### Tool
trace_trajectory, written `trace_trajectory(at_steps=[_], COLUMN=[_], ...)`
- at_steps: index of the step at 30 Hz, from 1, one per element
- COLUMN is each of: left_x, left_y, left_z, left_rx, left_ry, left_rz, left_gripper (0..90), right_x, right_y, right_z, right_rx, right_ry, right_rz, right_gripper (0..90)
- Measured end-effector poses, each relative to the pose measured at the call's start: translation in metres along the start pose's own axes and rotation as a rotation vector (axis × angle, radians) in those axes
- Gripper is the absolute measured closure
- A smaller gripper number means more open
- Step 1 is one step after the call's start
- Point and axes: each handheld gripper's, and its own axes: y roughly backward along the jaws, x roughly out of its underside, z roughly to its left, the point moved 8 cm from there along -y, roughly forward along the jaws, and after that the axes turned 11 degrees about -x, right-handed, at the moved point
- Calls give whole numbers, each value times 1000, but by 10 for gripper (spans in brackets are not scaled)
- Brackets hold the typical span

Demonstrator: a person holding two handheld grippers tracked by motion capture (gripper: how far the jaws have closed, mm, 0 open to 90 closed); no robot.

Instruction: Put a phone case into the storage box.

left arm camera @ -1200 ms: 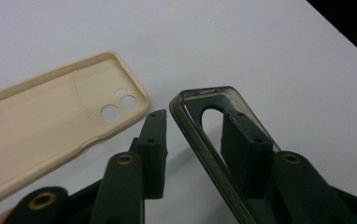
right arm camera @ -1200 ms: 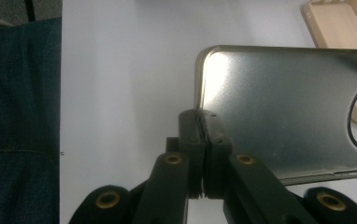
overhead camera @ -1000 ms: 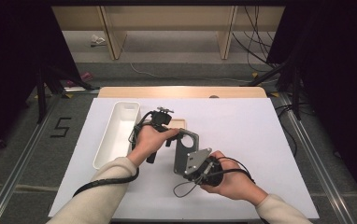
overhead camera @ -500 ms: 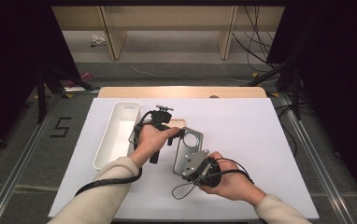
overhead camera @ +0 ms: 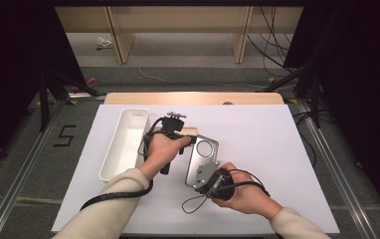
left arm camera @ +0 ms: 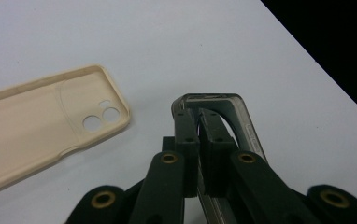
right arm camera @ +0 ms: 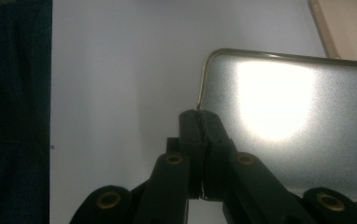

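Left gripper [left arm camera: 199, 140]: jaws just closed, now pinching the top rim of the silver phone case [overhead camera: 201, 160]. Right gripper [right arm camera: 200, 140]: jaws clamped on the case's opposite edge. Case held just above the white worktop [overhead camera: 277, 149]. Beige phone case [left arm camera: 41, 126] lies beside; white tray [overhead camera: 124, 144] left.
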Motion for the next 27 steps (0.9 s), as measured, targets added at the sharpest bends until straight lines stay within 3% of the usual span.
trace_trajectory(at_steps=[2,3,4,5,8,12,23,27], left_x=[0,0,0,0,-3,-2,9,9], left_y=[-1,-1,-2,-3,-3,-4,-15,-15], left_z=[1,2,2,3,7,7,11,12], left_rx=[7,9,12,4,-52,-74,-58,-43], left_ry=[18,24,38,49,6,-9,19,45], left_rz=[2,11,15,10,-26,-16,64,86], left_gripper=[881,852,722,722,603,506,439,510], right_x=[1,0,-1,-1,-1,-1,-3,-3], right_y=[1,2,2,2,2,2,4,4], right_z=[-2,-2,-2,-2,-2,-2,-1,-1], right_rx=[10,14,17,17,20,25,29,31], right_ry=[5,5,9,9,12,17,14,19], right_rz=[6,-3,-6,-6,-6,-7,-13,-11], right_gripper=[894,894,894,894,894,894,894,894])
